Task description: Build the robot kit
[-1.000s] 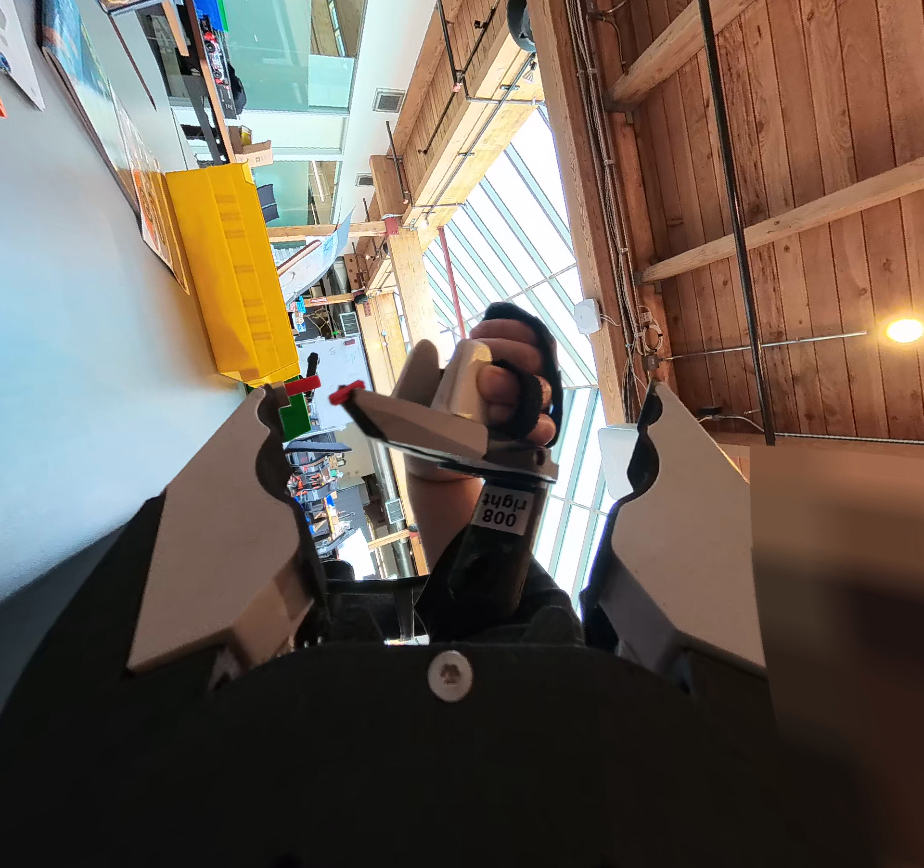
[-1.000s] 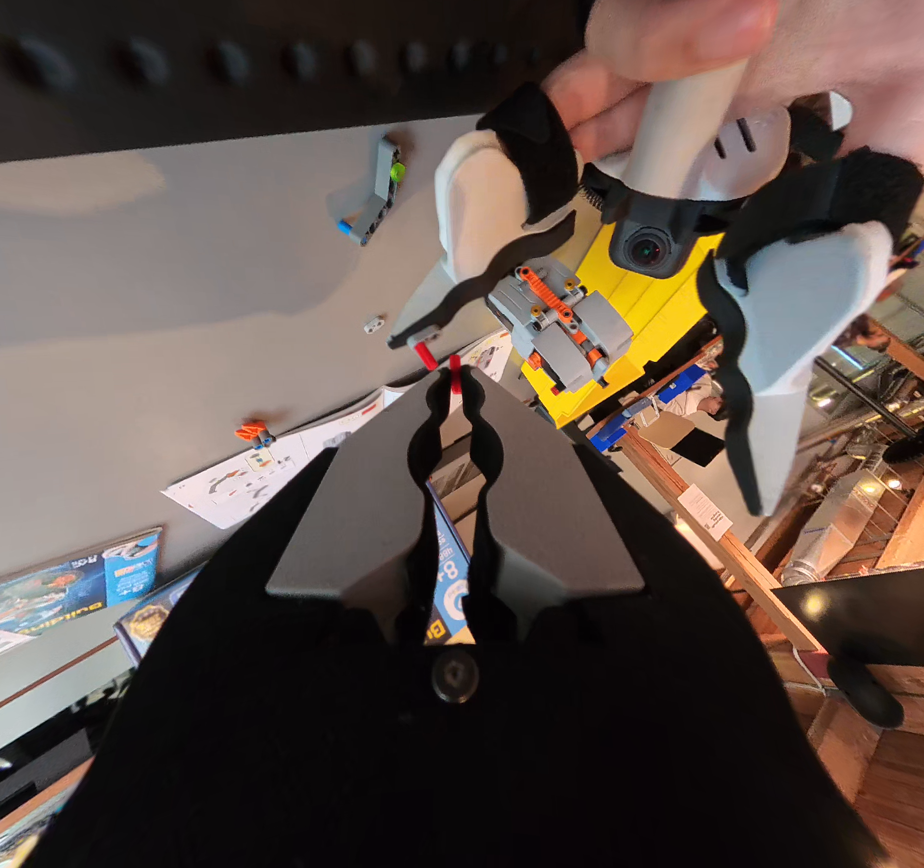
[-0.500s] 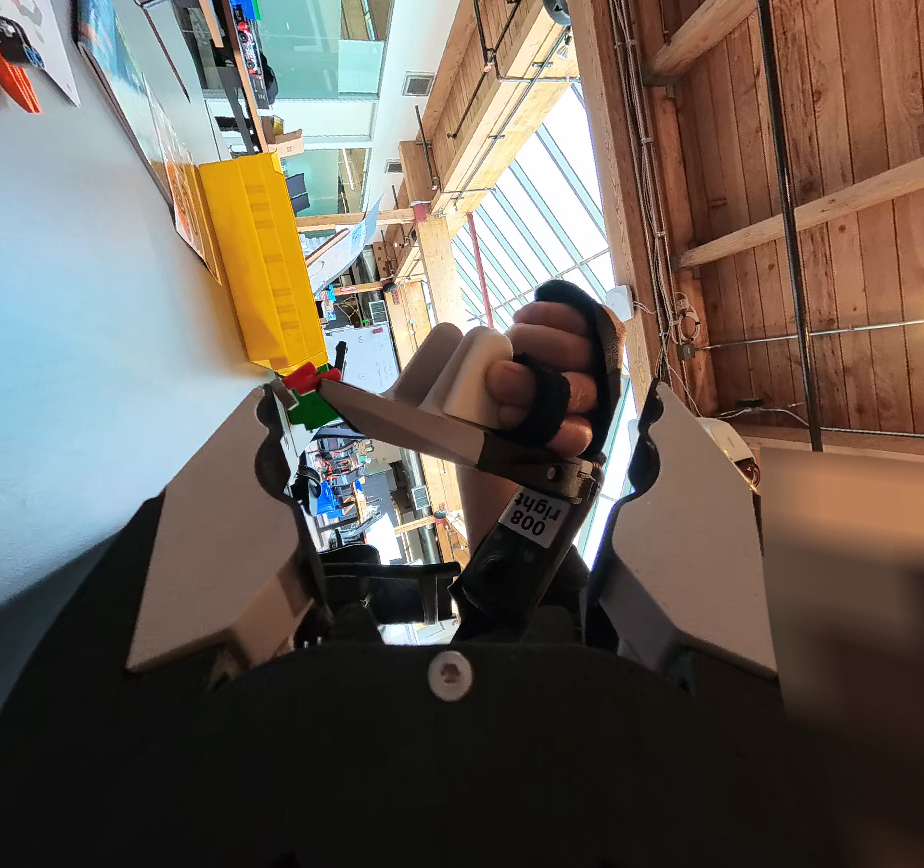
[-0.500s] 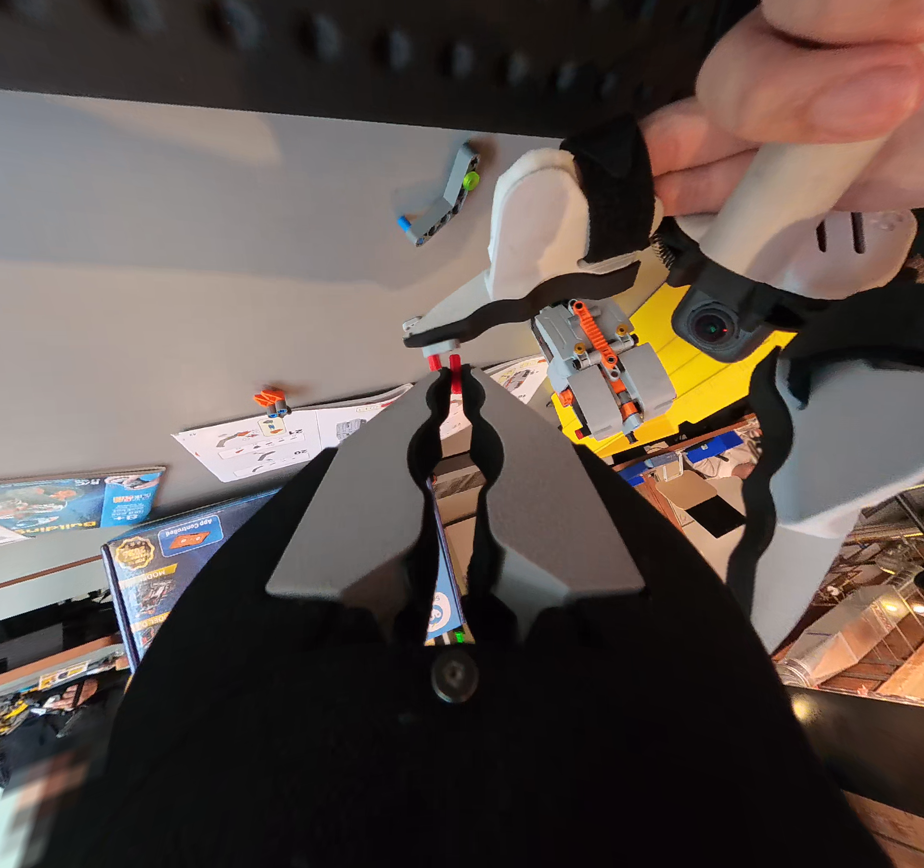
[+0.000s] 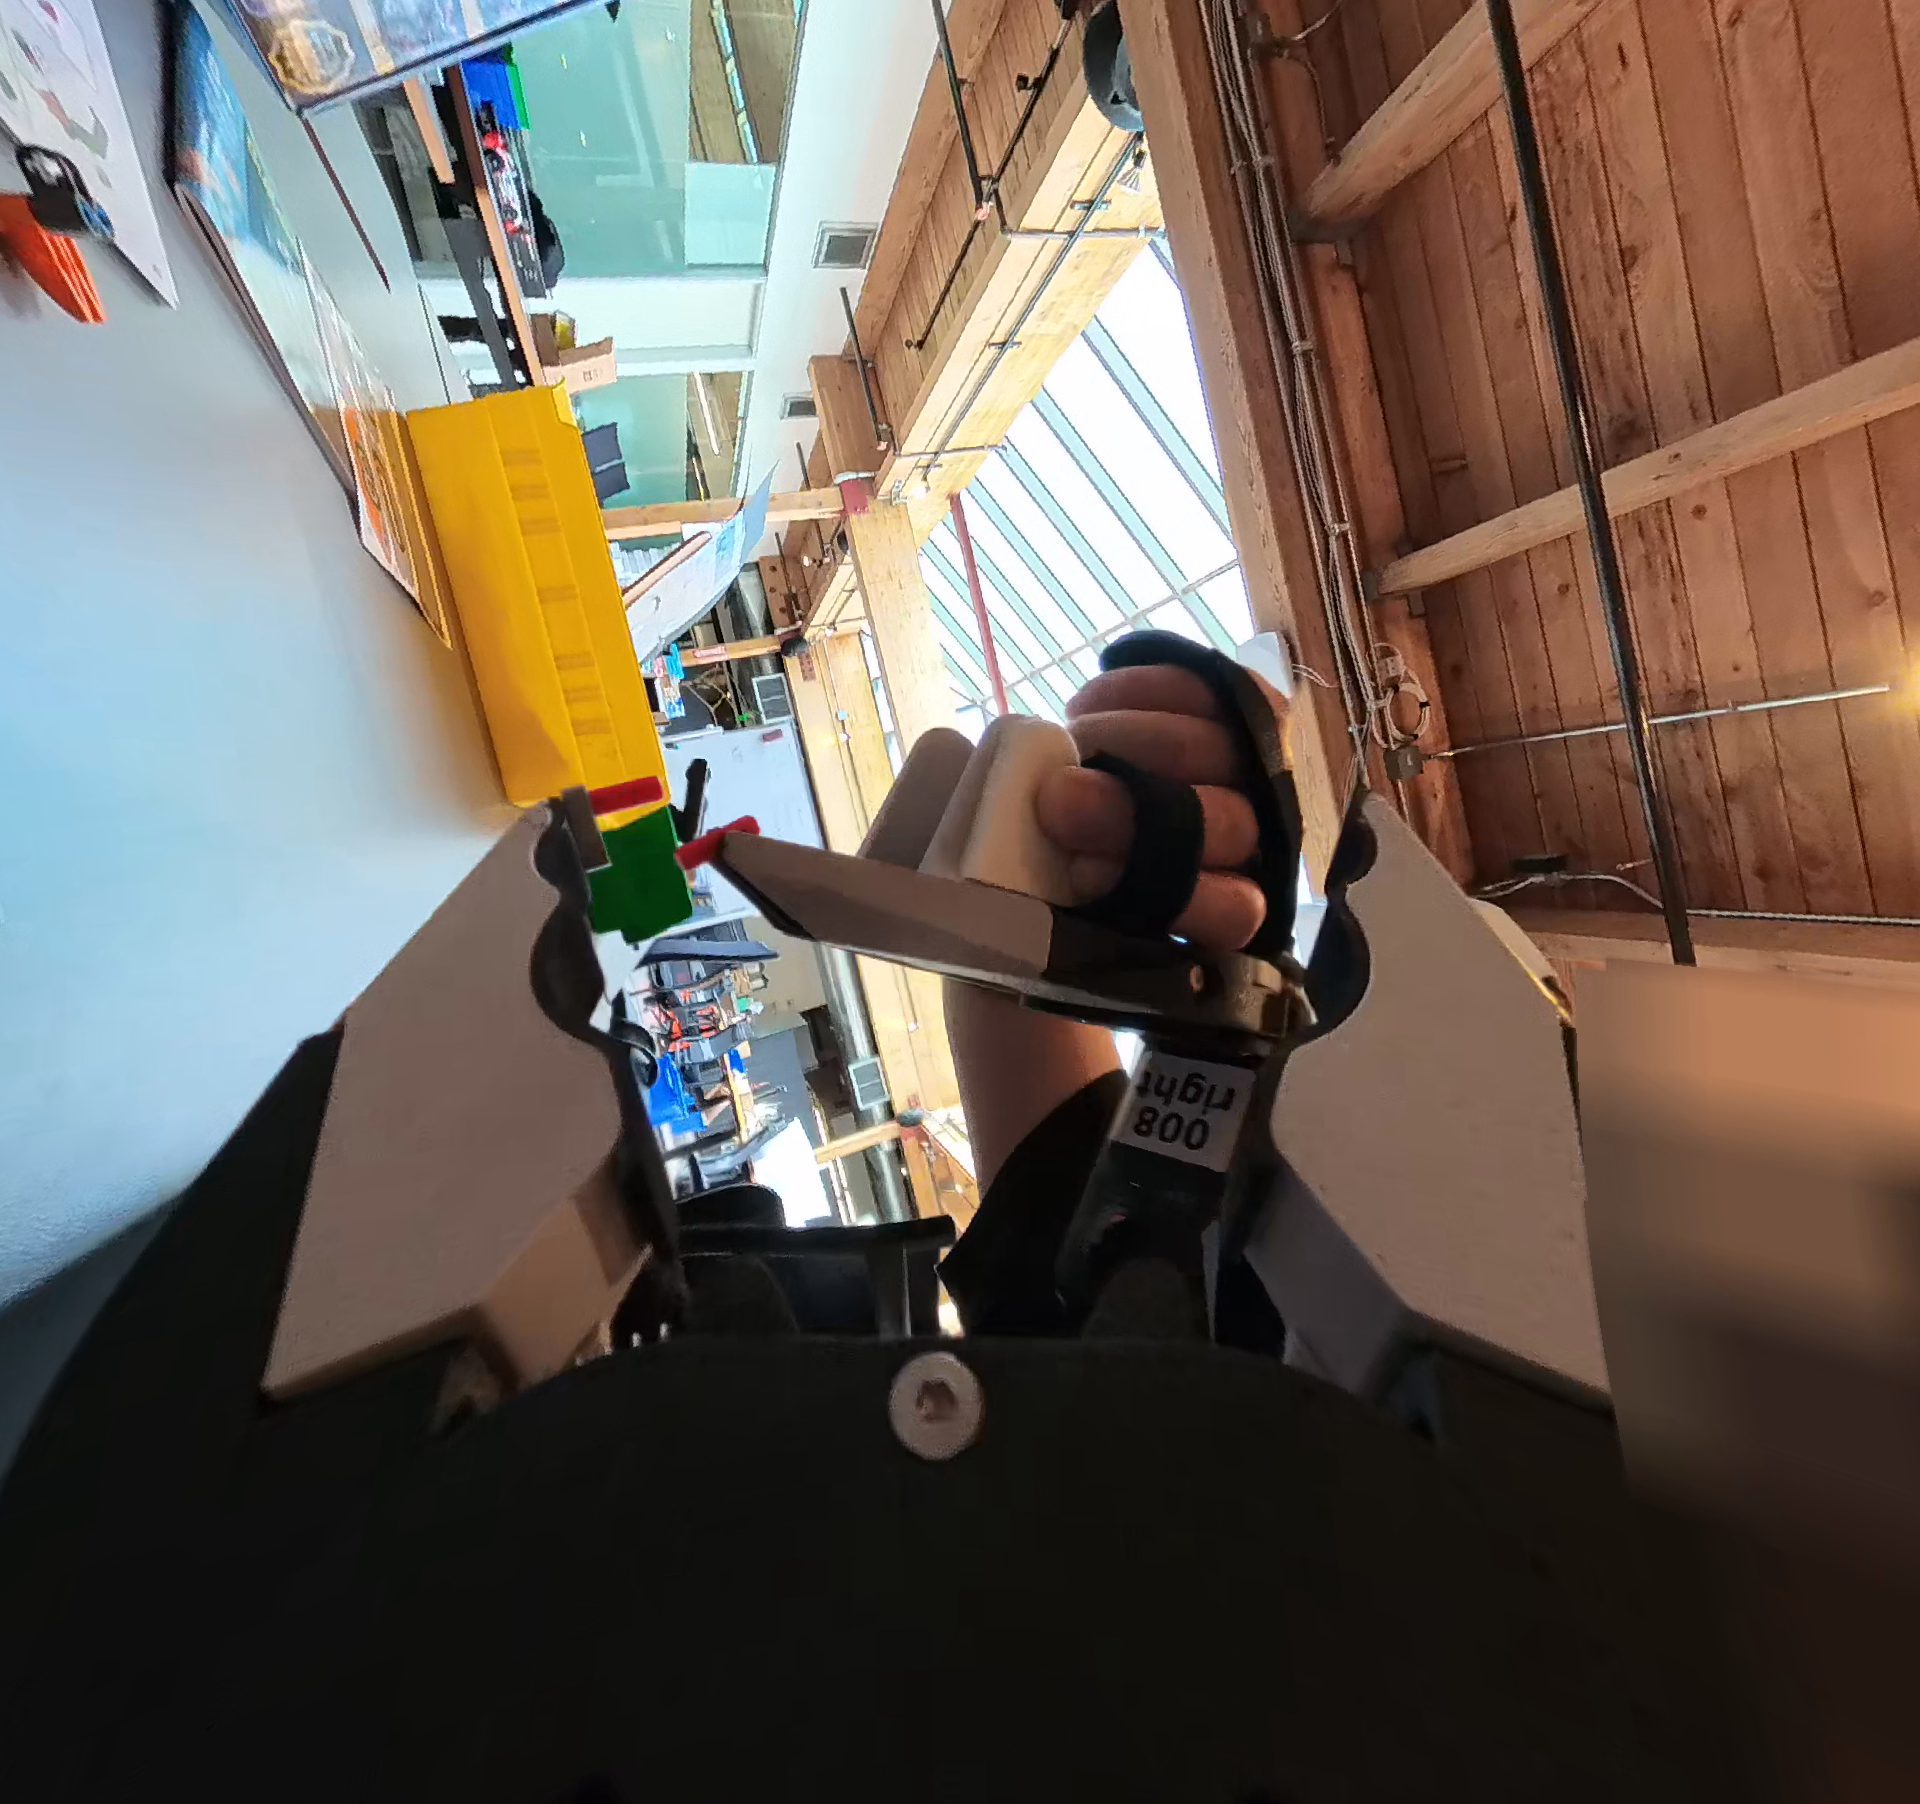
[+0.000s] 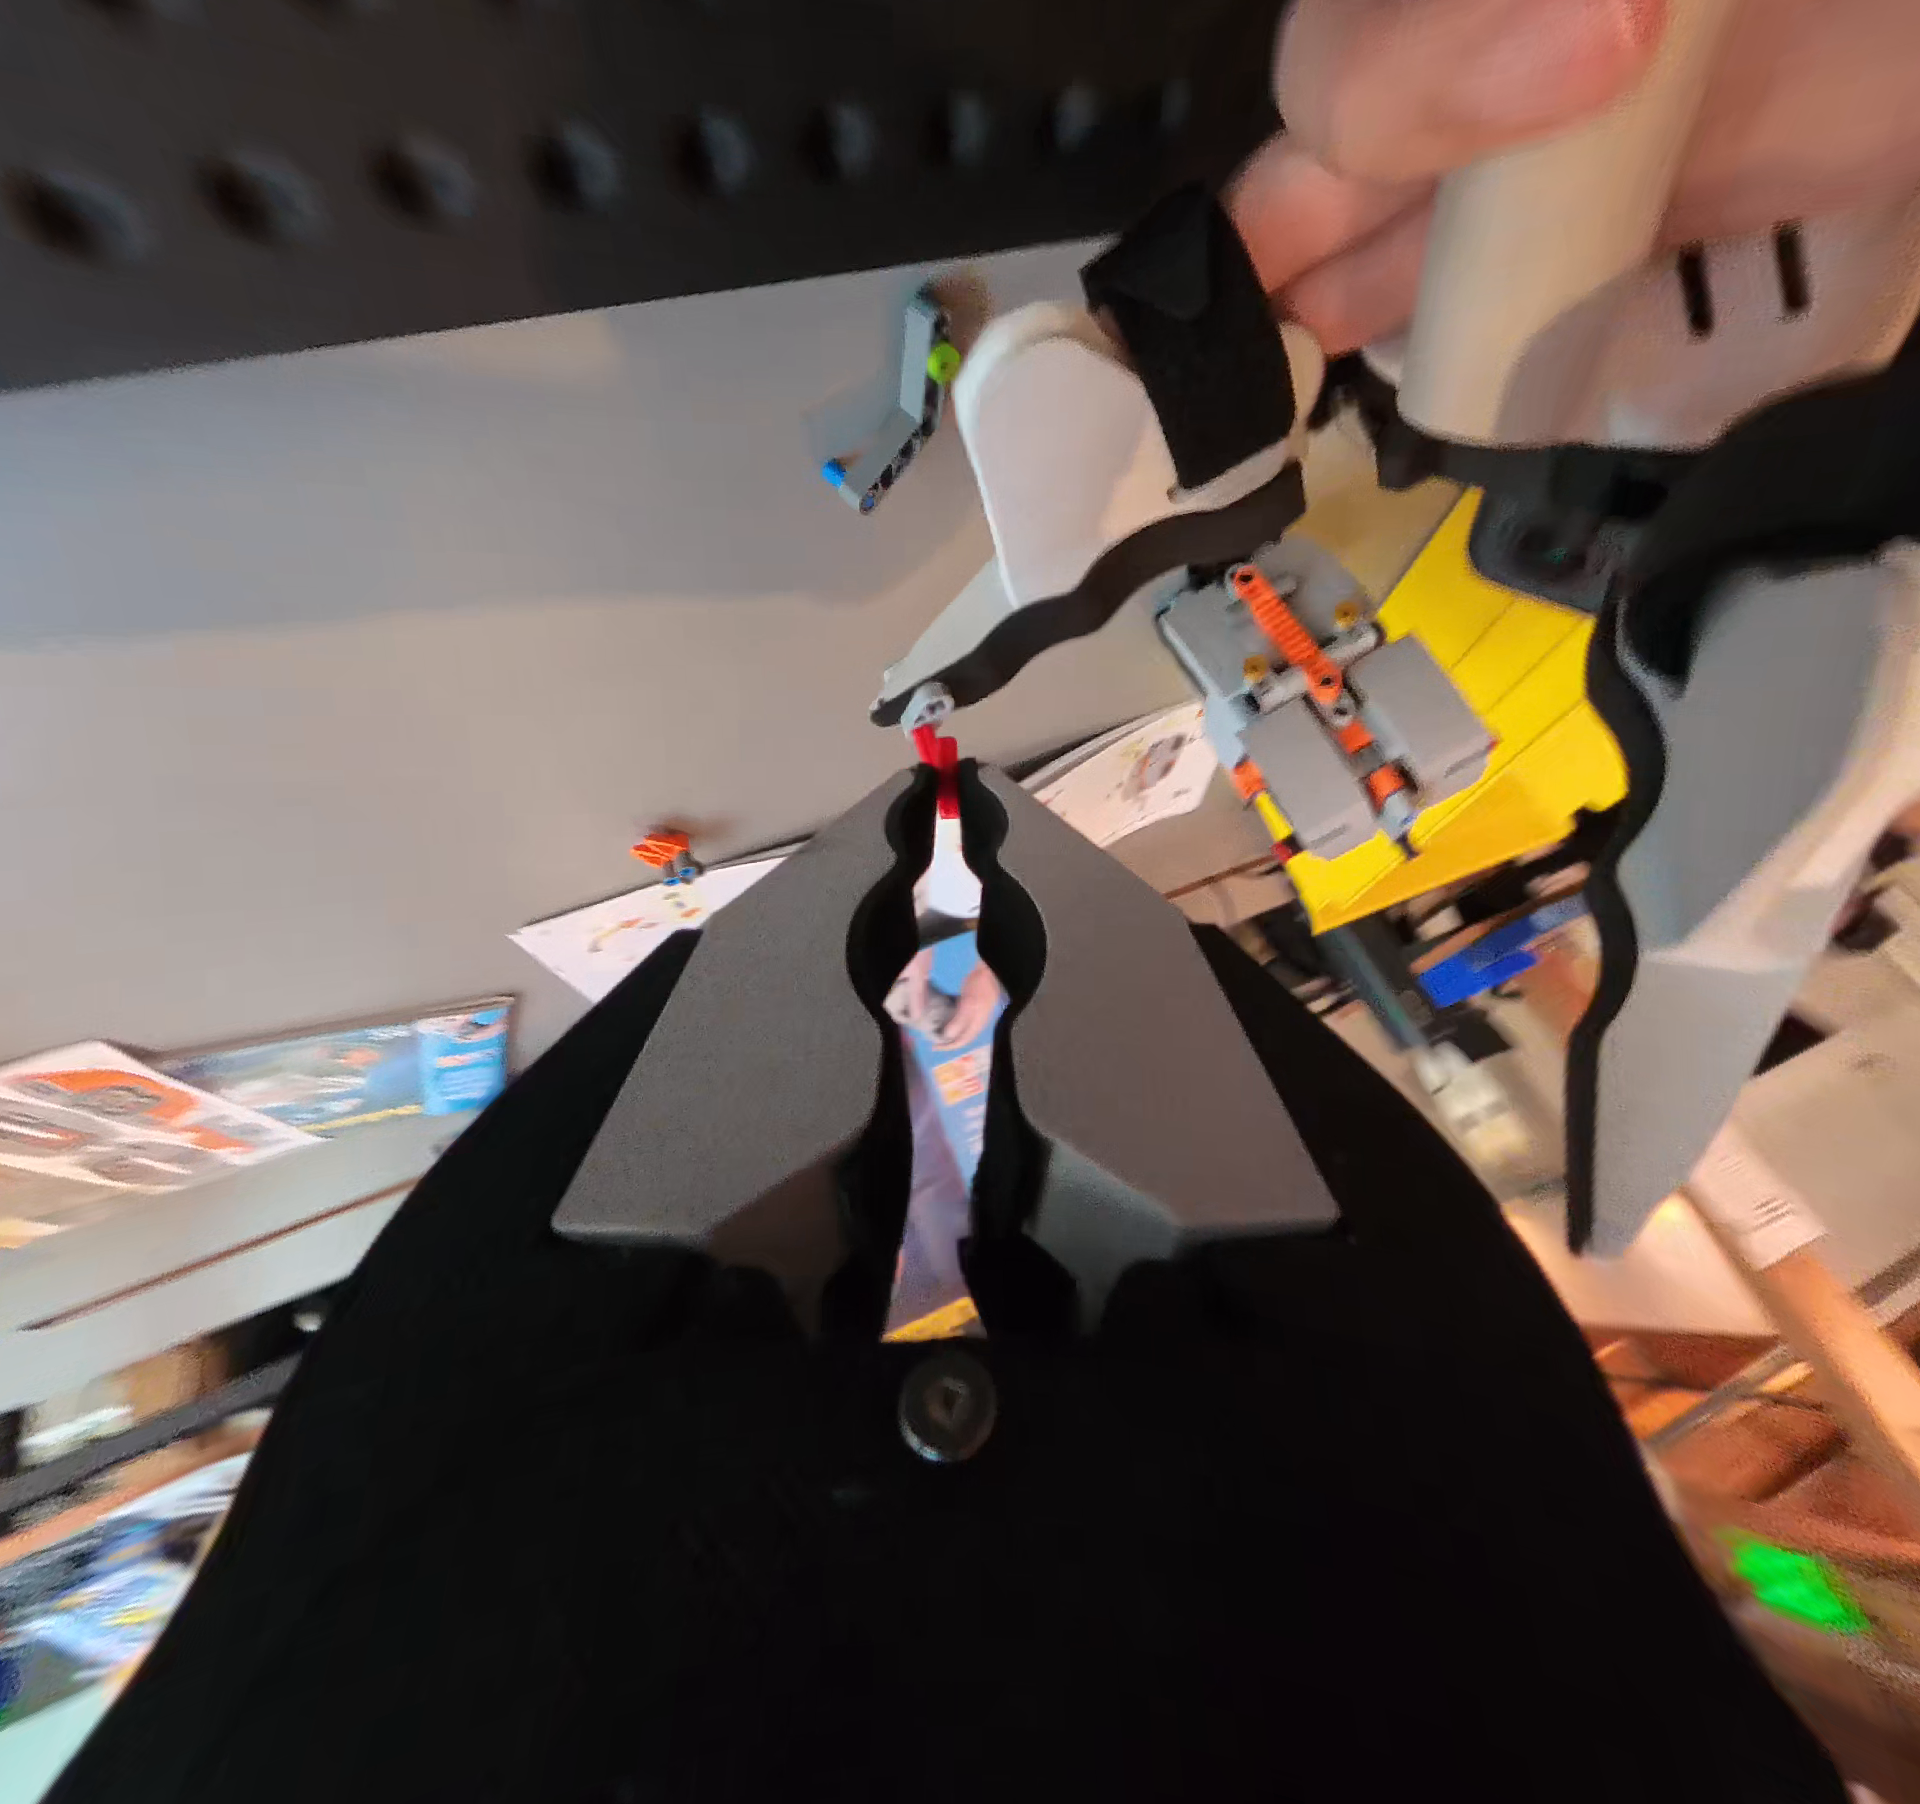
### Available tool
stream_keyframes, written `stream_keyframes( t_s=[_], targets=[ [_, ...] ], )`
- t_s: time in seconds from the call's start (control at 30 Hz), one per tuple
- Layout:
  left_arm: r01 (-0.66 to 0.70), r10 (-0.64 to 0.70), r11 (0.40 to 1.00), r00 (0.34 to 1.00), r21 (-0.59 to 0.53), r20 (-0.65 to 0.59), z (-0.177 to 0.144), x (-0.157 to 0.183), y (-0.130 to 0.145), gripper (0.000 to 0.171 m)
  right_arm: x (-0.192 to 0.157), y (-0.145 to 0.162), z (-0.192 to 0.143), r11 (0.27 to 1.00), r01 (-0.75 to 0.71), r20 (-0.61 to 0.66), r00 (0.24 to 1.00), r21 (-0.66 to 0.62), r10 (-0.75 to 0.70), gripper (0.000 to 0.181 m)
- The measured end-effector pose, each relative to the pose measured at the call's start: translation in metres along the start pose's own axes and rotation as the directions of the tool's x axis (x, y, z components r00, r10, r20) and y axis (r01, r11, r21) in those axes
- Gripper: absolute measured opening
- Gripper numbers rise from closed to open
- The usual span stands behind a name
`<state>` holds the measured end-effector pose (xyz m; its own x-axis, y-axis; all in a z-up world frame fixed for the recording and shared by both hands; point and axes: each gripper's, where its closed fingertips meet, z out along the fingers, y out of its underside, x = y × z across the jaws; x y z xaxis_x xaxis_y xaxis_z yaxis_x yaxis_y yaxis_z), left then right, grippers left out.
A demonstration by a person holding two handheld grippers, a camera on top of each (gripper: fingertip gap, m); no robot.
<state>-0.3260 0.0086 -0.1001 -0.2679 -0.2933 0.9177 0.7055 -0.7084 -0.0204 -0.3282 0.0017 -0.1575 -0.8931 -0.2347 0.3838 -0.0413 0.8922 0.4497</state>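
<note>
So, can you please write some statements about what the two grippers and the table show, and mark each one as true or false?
1. The right gripper is shut on a small red pin. True.
2. The left gripper is closed tight. False: its jaws stand wide apart.
3. The yellow bin stands on the table. True.
4. The grey angled beam lies on the paper sheet. False: it lies on bare table, apart from the sheet.

Bright skylight (image 5: 1091,507) glare, motion-blurred edges, strong wide-angle distortion.

Plank ceiling (image 5: 1714,300) (timber beams), bright skylight (image 5: 1101,528), grey table (image 6: 416,611).
</note>
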Motion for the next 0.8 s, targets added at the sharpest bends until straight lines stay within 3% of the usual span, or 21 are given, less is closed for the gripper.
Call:
stream_keyframes(
  t_s=[0.2, 0.3, 0.43, 0.53, 0.67, 0.8],
  targets=[
    [-0.067, 0.067, 0.996, 0.998, 0.064, 0.000, 0.002, 0.003, -0.006, 0.140, -0.011, 0.001, -0.001, 0.941, -0.330, 0.216, 0.926, 0.070, 0.309, 0.004],
    [-0.107, 0.108, 0.990, 0.994, 0.093, -0.001, 0.002, 0.007, -0.010, 0.143, -0.014, 0.001, -0.006, 0.827, -0.554, 0.380, 0.788, 0.095, 0.484, 0.004],
    [-0.168, 0.174, 0.974, 0.984, 0.150, -0.030, 0.000, 0.016, -0.017, 0.145, -0.004, 0.002, -0.014, 0.528, -0.839, 0.561, 0.502, 0.131, 0.658, 0.004],
    [-0.242, 0.250, 0.956, 0.968, 0.169, -0.028, -0.001, 0.018, -0.019, 0.147, 0.000, 0.013, -0.014, 0.291, -0.953, 0.632, 0.280, 0.089, 0.722, 0.004],
    [-0.354, 0.369, 0.908, 0.929, 0.225, -0.030, -0.006, 0.022, -0.021, 0.149, -0.001, 0.020, -0.013, -0.020, -0.999, 0.695, -0.045, -0.043, 0.717, 0.003],
    [-0.388, 0.410, 0.888, 0.911, 0.247, -0.043, -0.005, 0.022, -0.015, 0.150, 0.005, 0.021, -0.014, -0.229, -0.956, 0.722, -0.290, -0.184, 0.628, 0.003]
  ],
)
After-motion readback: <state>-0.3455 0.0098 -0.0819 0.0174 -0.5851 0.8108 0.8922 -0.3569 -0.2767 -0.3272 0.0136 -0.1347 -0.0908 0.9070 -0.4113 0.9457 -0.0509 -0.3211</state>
